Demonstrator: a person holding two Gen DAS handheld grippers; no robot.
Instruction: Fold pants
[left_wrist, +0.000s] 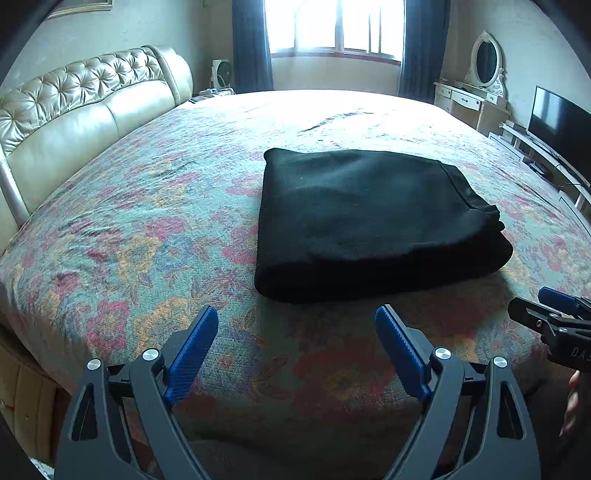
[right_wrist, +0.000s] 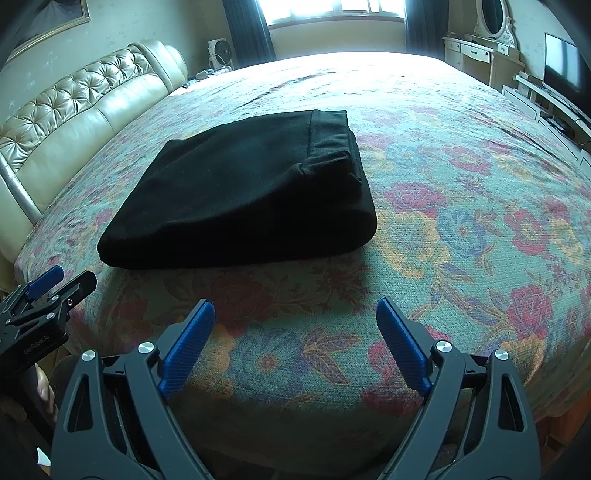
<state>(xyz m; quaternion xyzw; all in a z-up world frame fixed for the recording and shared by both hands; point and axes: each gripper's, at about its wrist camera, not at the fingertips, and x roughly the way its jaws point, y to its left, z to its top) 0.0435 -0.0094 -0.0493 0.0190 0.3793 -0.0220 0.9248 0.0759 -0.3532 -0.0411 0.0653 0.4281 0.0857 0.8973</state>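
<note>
The black pants (left_wrist: 369, 221) lie folded into a thick rectangle on the floral bedspread (left_wrist: 147, 229). They also show in the right wrist view (right_wrist: 243, 188), with the waistband on the far side. My left gripper (left_wrist: 297, 317) is open and empty, just short of the pants' near edge, over the bed's front edge. My right gripper (right_wrist: 295, 312) is open and empty, in front of and to the right of the pants. Each gripper shows at the edge of the other's view: the right one (left_wrist: 546, 306) and the left one (right_wrist: 59, 288).
A tufted beige headboard (left_wrist: 74, 110) runs along the left. A window with dark curtains (left_wrist: 332, 29) is at the far end. A dressing table with mirror (left_wrist: 476, 85) and a TV (left_wrist: 557, 122) on a low stand are on the right.
</note>
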